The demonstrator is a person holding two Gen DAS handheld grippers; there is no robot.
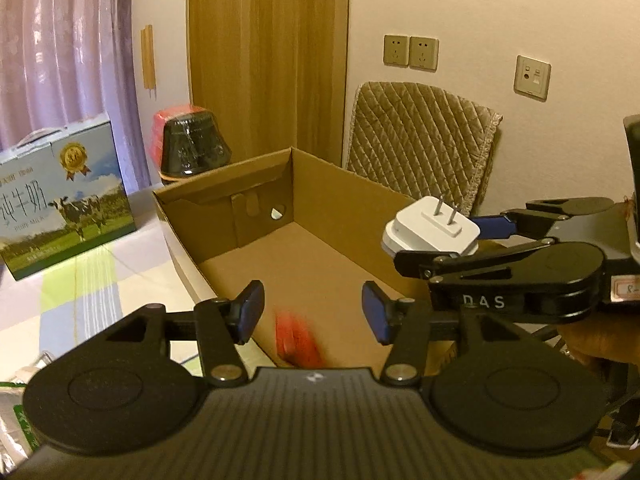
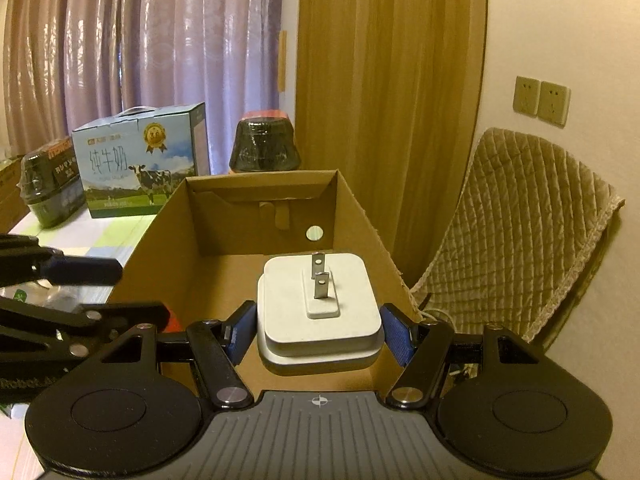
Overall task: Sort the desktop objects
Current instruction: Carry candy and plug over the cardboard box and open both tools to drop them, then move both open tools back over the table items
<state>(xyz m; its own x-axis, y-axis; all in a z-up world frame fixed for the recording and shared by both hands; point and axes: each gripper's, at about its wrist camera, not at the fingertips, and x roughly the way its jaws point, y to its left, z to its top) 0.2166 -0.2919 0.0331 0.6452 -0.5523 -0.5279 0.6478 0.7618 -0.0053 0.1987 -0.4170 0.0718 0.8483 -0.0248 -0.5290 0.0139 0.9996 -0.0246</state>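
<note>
Home room, cream wall with sockets [image 1: 411,52], wood door, mauve curtain; table [image 1: 80,300] under a pastel check cloth. On it an open cardboard box [image 2: 360,216], corrugated, stiff walls, flaps cut into the far wall. Past it at 11 o'clock a milk carton [image 2: 140,160] and a dark shrink-wrapped tub [image 2: 264,148]; a second tub [image 2: 48,184] at 9 o'clock in the right wrist view. Quilted chair pad [image 2: 520,216] at 2 o'clock, soft, stitched in diamonds.

Right gripper [image 2: 318,330] is clamped on the plug [image 2: 318,320], blue pads on its two opposite flat sides, prongs pointing up and away. Plug hangs above the box, over the right wall side, not touching cardboard. White plastic, square with rounded corners, stepped two-layer body, two flat metal prongs. Likely light, rigid, smooth and a bit slippery; the flat sides are the right hold, prongs best left alone. A short drop should do it no harm.

Left gripper [image 1: 312,312] has jaws apart, nothing between them, over the near end of the box. Below it a red thing [image 1: 298,338] on the box floor, blurred, cannot tell what.

Step, as I judge it: plug about to go into the box.
</note>
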